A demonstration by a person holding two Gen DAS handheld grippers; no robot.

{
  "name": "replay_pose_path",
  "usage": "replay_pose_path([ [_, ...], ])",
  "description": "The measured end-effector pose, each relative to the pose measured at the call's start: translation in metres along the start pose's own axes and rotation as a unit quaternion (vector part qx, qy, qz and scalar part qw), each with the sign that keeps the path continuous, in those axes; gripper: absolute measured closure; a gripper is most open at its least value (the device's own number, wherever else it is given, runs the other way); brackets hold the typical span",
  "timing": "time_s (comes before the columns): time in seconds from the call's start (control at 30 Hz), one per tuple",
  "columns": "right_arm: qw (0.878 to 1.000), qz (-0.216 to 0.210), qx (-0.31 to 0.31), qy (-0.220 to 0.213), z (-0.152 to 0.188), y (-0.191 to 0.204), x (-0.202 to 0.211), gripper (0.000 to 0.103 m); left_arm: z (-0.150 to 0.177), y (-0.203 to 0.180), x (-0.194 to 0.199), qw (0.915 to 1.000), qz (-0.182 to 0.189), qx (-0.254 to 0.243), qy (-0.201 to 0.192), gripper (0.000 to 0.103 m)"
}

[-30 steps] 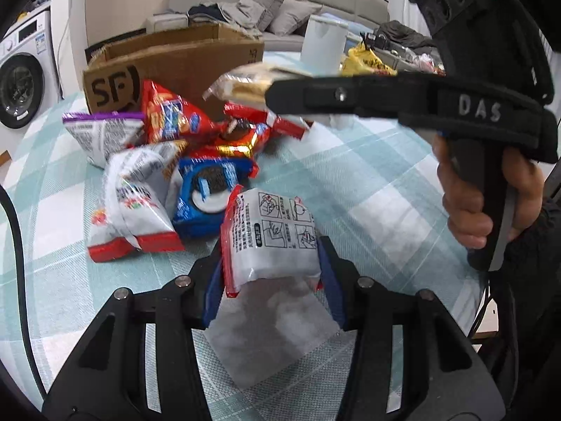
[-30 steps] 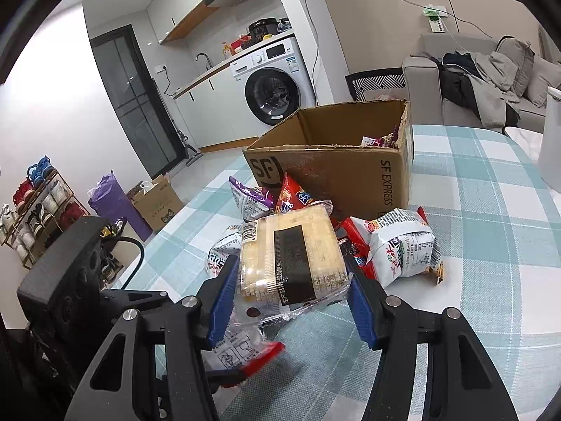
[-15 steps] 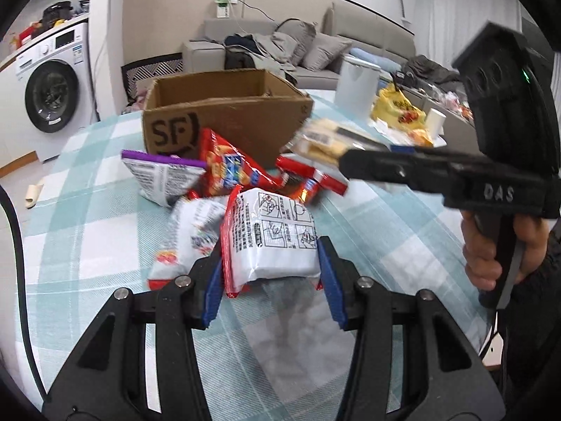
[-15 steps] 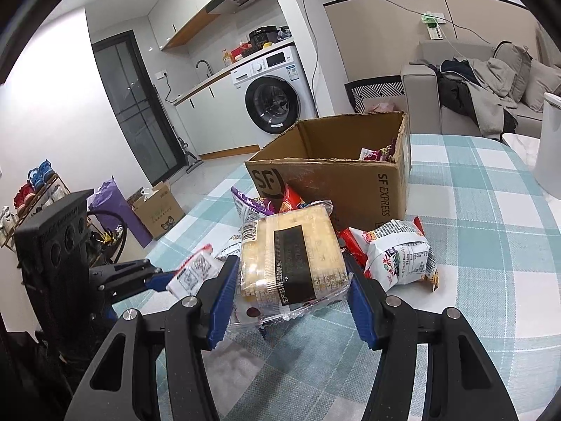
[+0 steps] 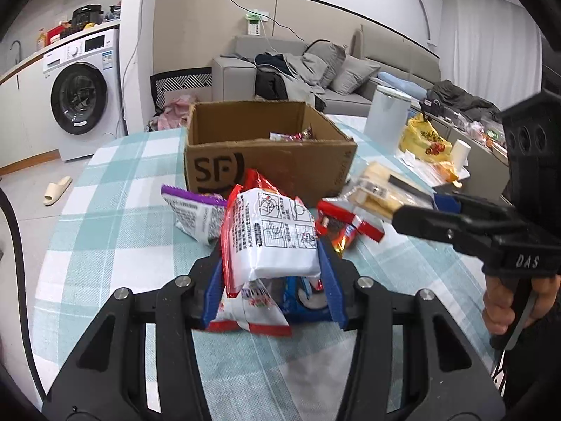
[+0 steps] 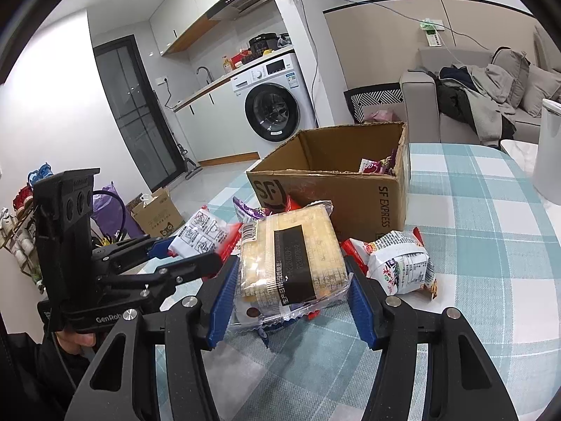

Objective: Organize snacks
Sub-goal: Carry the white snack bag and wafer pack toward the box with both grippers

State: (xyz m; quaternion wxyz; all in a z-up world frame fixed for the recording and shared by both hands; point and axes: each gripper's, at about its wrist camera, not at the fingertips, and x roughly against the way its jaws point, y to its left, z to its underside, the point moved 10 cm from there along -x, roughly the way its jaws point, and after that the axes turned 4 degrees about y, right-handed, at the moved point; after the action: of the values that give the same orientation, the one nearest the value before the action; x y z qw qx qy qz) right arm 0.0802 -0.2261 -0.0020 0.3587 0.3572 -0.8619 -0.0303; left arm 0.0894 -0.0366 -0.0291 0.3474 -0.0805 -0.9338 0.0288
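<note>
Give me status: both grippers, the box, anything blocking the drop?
Left gripper shut on white-and-red packet. Right gripper shut on clear cracker pack. Cardboard box open, partly filled. Loose snack pile lies before it.

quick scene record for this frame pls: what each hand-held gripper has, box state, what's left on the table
left hand-held gripper: shut on white snack pack with red edges, lifted off the table
right hand-held gripper: shut on clear-wrapped cracker pack, lifted off the table
cardboard box: open, upright on the table, a few wrappers inside
loose snacks: purple-topped bag, red wrappers, white bag with red ends, all in front of the box
table: teal and white checked cloth
</note>
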Motion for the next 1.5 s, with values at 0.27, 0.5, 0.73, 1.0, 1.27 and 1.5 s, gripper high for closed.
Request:
replay_pose_path([
  [0.27,1.0,0.008,-0.001,-0.018,-0.016,0.005,0.004,0.045,-0.026,0.009,-0.001,0.9999,-0.008,0.003,-0.014,0.057],
  [0.5,0.999,0.027,-0.015,-0.037,-0.038,0.002,0.011,0.045,-0.048,0.012,-0.004,0.9997,-0.013,-0.003,-0.021,0.057],
  [0.73,0.997,0.043,-0.031,-0.048,-0.058,-0.003,0.016,0.045,-0.064,0.018,-0.011,0.9997,-0.012,0.004,-0.021,0.057],
  [1.0,0.996,0.05,-0.042,-0.056,-0.081,-0.01,0.016,0.045,-0.084,0.027,-0.02,0.9996,-0.015,0.009,-0.024,0.057],
  [1.27,0.996,0.055,-0.046,-0.059,-0.097,-0.015,0.013,0.045,-0.109,0.035,-0.027,0.9993,-0.021,0.01,-0.03,0.057],
  [1.5,0.995,0.061,-0.054,-0.055,-0.104,-0.024,0.004,0.045,-0.121,0.04,-0.04,0.9993,-0.023,0.012,-0.025,0.057],
])
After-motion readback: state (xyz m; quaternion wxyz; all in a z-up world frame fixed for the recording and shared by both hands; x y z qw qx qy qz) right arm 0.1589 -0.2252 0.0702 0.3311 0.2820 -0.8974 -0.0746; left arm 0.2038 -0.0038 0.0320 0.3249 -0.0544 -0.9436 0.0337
